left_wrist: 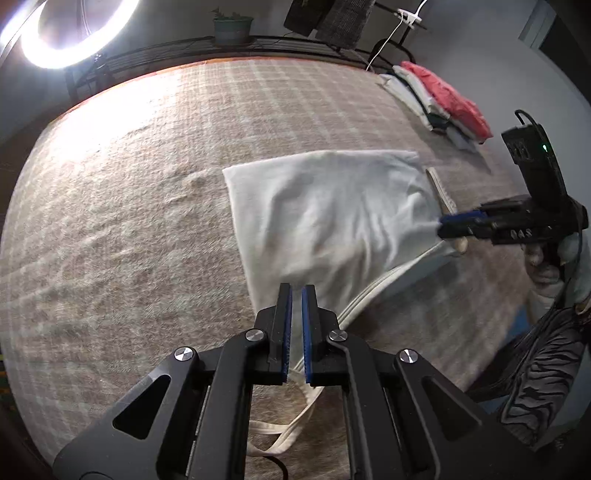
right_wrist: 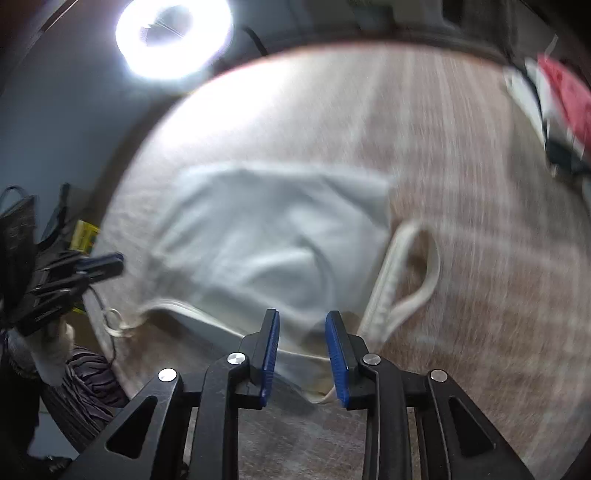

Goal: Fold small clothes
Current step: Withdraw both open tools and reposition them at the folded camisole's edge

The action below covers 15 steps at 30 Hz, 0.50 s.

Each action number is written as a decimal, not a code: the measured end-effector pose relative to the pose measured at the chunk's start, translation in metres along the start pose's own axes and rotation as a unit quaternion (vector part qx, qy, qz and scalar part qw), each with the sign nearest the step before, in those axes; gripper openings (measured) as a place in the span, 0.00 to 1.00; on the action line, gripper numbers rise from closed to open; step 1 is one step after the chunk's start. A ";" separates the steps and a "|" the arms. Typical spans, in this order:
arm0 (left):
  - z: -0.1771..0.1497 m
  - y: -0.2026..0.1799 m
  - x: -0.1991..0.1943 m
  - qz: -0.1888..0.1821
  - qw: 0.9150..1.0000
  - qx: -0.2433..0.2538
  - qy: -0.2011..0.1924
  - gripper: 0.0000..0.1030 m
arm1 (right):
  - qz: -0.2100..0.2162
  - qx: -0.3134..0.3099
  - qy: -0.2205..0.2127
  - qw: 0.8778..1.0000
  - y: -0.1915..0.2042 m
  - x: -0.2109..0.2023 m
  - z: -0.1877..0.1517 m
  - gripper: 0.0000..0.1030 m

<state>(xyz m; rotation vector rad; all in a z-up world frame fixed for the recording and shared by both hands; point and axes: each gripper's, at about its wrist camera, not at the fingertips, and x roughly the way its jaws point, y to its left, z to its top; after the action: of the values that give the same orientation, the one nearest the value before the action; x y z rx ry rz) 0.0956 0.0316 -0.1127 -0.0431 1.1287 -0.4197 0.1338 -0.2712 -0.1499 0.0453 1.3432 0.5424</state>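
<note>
White garment (left_wrist: 325, 214), beige plaid blanket (left_wrist: 147, 184), blue-padded claws

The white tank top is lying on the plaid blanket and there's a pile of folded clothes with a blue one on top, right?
Almost. The white tank top does lie on the plaid blanket, but the top piece of the pile of folded clothes is red-pink, not blue. The left wrist view shows it clearly at the blanket's far right.

A ring light (left_wrist: 55, 33) is seen glaring beyond the plaid blanket (left_wrist: 147, 184); a plant pot (left_wrist: 232, 29) is set behind.

Plaid blanket-covered bed (left_wrist: 147, 184): white garment (left_wrist: 325, 214), folded clothes stack (left_wrist: 439, 103).
</note>
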 end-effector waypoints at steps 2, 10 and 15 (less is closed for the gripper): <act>0.005 0.002 -0.001 0.002 1.000 -0.004 -0.002 0.02 | 0.012 -0.013 0.031 0.999 0.003 0.002 -0.012 0.26; 0.010 0.046 -0.001 -0.009 0.994 -0.105 -0.008 0.26 | -0.005 -0.054 0.019 0.998 0.019 -0.029 -0.049 0.33; 0.010 0.057 0.003 -0.024 0.990 -0.137 -0.012 0.42 | 0.020 0.012 -0.052 0.998 -0.009 -0.039 -0.035 0.42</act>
<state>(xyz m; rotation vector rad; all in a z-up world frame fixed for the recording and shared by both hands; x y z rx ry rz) 0.1232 0.0813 -0.1251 -0.3158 1.1567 -0.3041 0.0994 -0.3039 -0.1263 0.1186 1.2502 0.5494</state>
